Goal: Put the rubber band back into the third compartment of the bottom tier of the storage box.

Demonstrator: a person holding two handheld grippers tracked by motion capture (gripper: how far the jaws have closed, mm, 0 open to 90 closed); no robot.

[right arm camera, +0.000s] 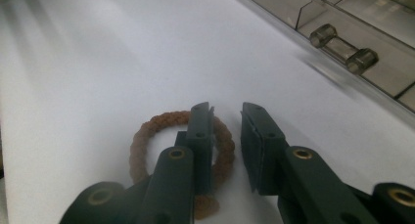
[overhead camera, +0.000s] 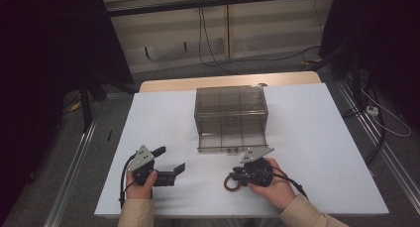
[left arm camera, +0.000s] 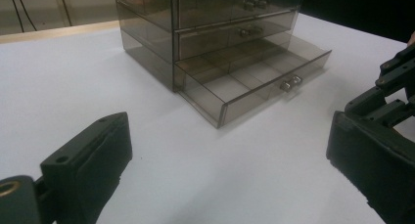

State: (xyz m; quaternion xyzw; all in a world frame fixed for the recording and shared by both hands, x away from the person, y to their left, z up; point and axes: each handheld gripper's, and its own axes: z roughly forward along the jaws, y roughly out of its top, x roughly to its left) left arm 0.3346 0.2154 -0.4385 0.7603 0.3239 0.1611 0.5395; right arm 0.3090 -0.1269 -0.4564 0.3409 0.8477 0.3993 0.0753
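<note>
A brown braided ring (right arm camera: 182, 150) lies flat under the right gripper (right arm camera: 226, 117), 1 jaw inside its loop, jaws slightly apart, not gripping. Left gripper (left arm camera: 220, 160) gapes, farther off.

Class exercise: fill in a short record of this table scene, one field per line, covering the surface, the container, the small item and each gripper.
Surface: white table
Container: smoky clear drawer unit, three tiers
Bottom drawer: pulled out; its visible compartments look empty
Upper drawers: closed
Small item: brown braided ring, lying on the table in front of the open drawer
Left gripper: jaws wide apart, holding nothing
Right gripper: jaws narrowly apart, one jaw over the ring, not clamped on it
</note>
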